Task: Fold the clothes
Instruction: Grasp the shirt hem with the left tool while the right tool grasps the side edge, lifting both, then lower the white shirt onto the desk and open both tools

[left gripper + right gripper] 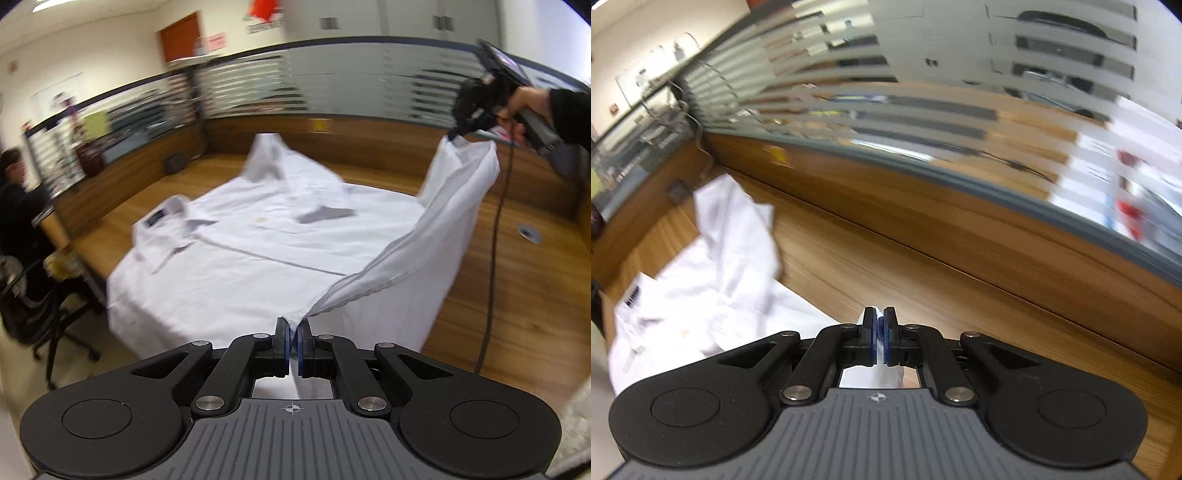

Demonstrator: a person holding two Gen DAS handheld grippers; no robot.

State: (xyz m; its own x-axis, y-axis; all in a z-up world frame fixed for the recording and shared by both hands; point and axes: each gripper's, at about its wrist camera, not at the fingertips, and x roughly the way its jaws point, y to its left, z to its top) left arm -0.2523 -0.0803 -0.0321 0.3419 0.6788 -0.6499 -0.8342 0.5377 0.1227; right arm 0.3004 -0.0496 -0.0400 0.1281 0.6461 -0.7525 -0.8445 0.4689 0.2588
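- Tongs on the left (293,325) are clenched on a corner of the shirt's hem, and the cloth runs taut from them up toward the other pair.
- Shirt (258,251): white, buttoned, lying mostly flat on the worktop (517,280), with its collar (162,218) off to the left and one sleeve (269,155) flung up at the far side.
- Progress, as I judge it: only just begun. No fold has been laid yet; one side panel is lifted by two points, ready to be carried across the body. Both sleeves and the lengthwise folds are left to do.
- Tongs on the right (456,134), held in a hand (524,107) with a dark sleeve, are pinched shut on the shirt's other raised corner, high above the worktop; their own camera shows white cloth caught between the blue pads (875,339).
- Edges and room: the shirt's near hem hangs over the worktop's front edge. A wooden partition (369,129) closes the far side, with bare wood between it and the shirt. A black cable (495,258) hangs from the right tool and could brush the cloth. A seated person (18,199) is well off to the left.
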